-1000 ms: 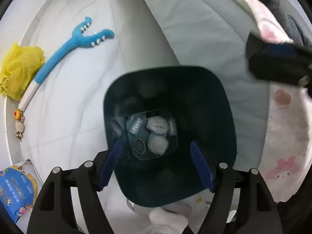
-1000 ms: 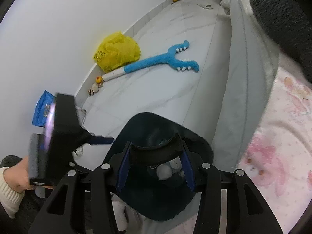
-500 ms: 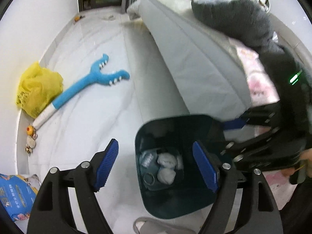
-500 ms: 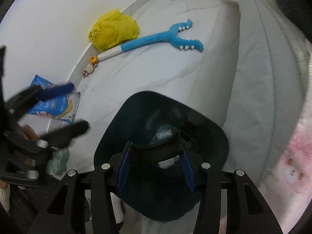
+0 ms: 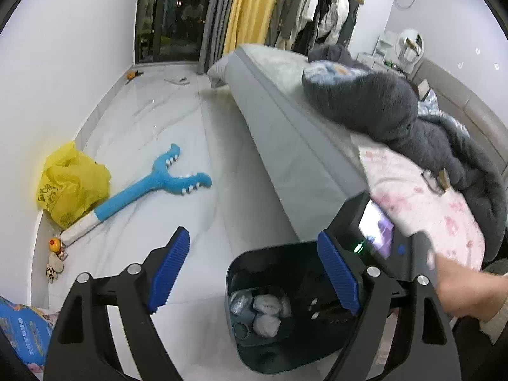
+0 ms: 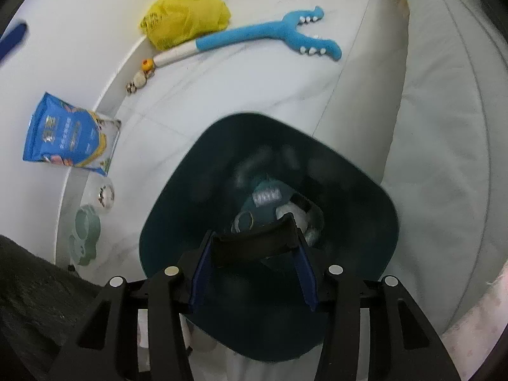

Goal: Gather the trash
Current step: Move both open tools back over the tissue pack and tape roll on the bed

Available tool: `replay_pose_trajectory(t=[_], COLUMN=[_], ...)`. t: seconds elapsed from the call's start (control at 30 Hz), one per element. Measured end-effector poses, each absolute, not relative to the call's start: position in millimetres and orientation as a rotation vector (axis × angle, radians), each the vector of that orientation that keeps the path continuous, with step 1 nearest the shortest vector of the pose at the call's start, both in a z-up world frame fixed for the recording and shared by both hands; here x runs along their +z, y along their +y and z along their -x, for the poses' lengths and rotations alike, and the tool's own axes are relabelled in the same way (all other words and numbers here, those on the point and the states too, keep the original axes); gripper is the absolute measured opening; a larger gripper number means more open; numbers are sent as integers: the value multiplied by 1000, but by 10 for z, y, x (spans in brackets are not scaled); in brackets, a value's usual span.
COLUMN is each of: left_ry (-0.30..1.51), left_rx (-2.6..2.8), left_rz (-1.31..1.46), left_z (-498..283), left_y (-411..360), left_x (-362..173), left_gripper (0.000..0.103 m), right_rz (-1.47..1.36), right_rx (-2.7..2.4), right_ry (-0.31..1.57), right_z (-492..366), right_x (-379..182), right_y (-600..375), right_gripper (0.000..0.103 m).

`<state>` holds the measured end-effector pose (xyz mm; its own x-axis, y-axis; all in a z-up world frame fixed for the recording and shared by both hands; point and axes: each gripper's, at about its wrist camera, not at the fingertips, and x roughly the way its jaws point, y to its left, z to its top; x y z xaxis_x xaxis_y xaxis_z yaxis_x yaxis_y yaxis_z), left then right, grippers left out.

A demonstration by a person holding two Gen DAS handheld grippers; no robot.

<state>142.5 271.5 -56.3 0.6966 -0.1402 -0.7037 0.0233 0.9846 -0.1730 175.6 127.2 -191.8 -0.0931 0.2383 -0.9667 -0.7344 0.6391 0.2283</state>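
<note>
White marble floor (image 5: 177, 117) is stretching past the bed; the left tool (image 5: 254, 270) is hanging wide open and empty beside the bin (image 5: 270, 358).

From the right wrist, the right tool (image 6: 252, 265) is gripping a dark, stiff-looking strip (image 6: 254, 243) by both ends over the bin (image 6: 365, 197); it probably weighs little.

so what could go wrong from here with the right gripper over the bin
1. The right gripper is shut on a dark strip above the dark trash bin; released off-center, the strip could catch the rim or land on the floor.
2. The bin sits close against the bed; a bump could tip it and spill the white wads inside.
3. The open left gripper hovers nearby, so the two could collide.
</note>
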Motion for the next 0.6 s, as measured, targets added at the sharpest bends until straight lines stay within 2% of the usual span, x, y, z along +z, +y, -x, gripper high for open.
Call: replay_pose_trajectory(t=[0.2, 0.6], left_ry=[705, 606], left_rx=[-103, -134], left_rz=[131, 105], left_z=[-1377, -1345], left_y=[2642, 2389], left_x=[-297, 24], left_gripper=[86, 87], right_rz=[517, 478], right_rx=[835, 845], right_ry=[1478, 1392], right_z=[-1662, -1693], right_x=[-1988, -1627], right_y=[1213, 1136], right_gripper=[73, 84])
